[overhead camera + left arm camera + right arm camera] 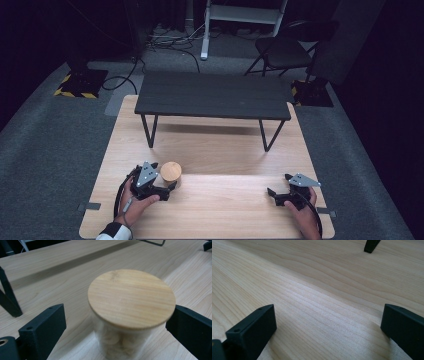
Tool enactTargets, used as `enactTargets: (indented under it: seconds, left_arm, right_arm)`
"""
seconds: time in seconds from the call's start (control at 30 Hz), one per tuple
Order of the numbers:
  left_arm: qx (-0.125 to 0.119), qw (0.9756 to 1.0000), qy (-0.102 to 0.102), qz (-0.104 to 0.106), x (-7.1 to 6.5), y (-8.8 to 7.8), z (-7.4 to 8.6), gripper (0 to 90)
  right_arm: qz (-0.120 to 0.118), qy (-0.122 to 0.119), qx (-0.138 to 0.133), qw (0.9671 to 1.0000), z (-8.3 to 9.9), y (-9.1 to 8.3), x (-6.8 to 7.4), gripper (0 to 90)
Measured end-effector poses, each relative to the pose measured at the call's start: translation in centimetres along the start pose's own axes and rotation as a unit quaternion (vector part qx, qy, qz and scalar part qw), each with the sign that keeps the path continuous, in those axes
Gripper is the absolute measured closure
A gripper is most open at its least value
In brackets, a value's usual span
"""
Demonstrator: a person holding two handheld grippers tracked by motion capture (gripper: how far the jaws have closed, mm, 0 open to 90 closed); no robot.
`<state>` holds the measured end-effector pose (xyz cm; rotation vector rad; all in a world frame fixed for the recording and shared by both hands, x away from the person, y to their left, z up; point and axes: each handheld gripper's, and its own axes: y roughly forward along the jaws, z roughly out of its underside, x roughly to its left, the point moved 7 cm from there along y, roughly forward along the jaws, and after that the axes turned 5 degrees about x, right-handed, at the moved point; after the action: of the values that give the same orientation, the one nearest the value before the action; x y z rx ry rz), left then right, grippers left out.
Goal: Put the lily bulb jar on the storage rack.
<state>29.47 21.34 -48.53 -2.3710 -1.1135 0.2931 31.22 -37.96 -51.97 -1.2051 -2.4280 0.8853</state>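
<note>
High view: the glass jar (171,173) stands upright on the wooden table (215,145), in front of the low black bench (214,95) and nearer that bench's left leg. The left gripper (170,187) sits just beside the jar on the person's side, low and roughly level — placed, I judge, so the jaws can close on the glass wall rather than the lid. The right gripper (272,192) rests well apart from the jar, out by the bench's right leg line, jaws pointing toward the jar, apparently just parked.

Left gripper view: the jar (125,340) sits between the jaws, its bamboo lid (131,297) on top and pale round pieces inside. The jaws stand wide; a clear gap shows at the left jaw, and at the right one I cannot tell whether it touches. The jar's long axis runs vertical, lid up.

Right gripper view: the jaws are spread wide over bare table (317,295), holding nothing — a bench leg (370,245) stands beyond.
</note>
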Motion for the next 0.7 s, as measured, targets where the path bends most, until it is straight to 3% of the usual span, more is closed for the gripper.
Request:
enactTargets:
  seconds: [0.17, 0.37, 0.53, 0.7]
  left_arm:
    - [-0.004, 0.9999, -0.008, 0.005, 0.2, 0.7, -0.6, 3.1]
    - [0.01, 0.9999, -0.002, 0.014, 0.4, 1.5, -1.1, 5.2]
    - [0.0, 0.9995, 0.006, 0.031, 0.4, 1.8, -1.0, 23.5]
    - [-0.002, 0.9995, 0.006, 0.032, 0.5, 2.0, -1.0, 23.7]
  right_arm:
    - [0.0, 0.0, 0.0, 1.0, 0.0, 0.0, 0.0, 0.0]
    - [0.0, 0.0, 0.0, 1.0, 0.0, 0.0, 0.0, 0.0]
    - [0.0, 0.0, 0.0, 1.0, 0.0, 0.0, 0.0, 0.0]
    - [0.0, 0.0, 0.0, 1.0, 0.0, 0.0, 0.0, 0.0]
